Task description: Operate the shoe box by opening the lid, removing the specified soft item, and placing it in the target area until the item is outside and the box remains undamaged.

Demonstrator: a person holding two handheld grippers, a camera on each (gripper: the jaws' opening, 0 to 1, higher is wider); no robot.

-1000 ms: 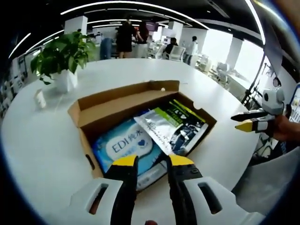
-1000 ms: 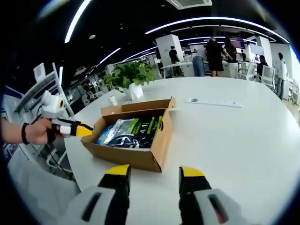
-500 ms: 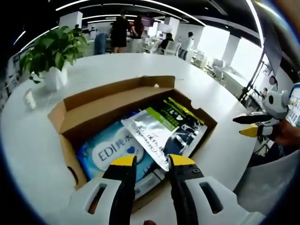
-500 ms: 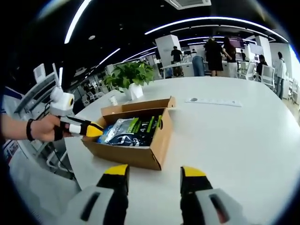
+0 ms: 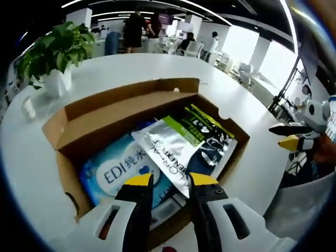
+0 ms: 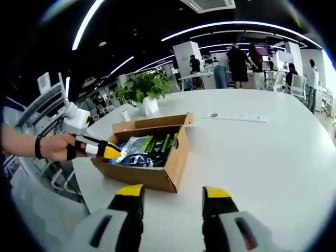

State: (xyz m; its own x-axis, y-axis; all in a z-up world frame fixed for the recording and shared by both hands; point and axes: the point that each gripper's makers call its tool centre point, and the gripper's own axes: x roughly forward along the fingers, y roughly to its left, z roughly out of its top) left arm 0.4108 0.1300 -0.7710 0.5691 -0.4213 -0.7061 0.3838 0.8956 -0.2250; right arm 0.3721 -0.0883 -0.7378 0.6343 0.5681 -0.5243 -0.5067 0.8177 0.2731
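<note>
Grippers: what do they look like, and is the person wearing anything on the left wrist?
Both the left gripper and right gripper have black jaws with yellow tips on light grey slotted bodies. The right gripper view shows a dark band on the left wrist.

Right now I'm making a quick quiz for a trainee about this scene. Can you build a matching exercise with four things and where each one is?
Things:
1. blue wipes pack
2. silver pouch
3. potted plant
4. right gripper

Places:
A. on the table beyond the box
B. flat in the box, partly under another packet
C. above bare table, apart from the box
D. lying on top, inside the box

Pairs: 1-B, 2-D, 3-A, 4-C
</note>
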